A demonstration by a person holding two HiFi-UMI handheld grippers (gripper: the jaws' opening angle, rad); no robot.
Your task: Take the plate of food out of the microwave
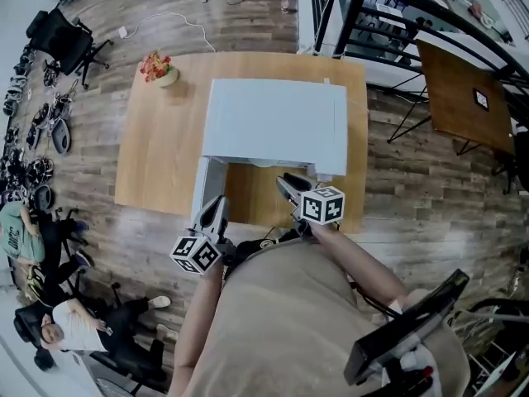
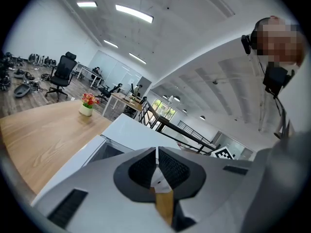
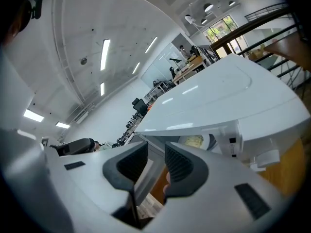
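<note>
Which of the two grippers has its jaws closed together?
The left gripper: its jaw tips meet in its own view, while the right gripper shows a clear gap between its jaws, with nothing gripped.

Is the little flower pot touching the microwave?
Apart. In the head view, a stretch of bare table shows between the flower pot and the microwave.

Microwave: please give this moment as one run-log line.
microwave door open | plate inside | left tool shut, empty | right tool slightly open, empty
</note>
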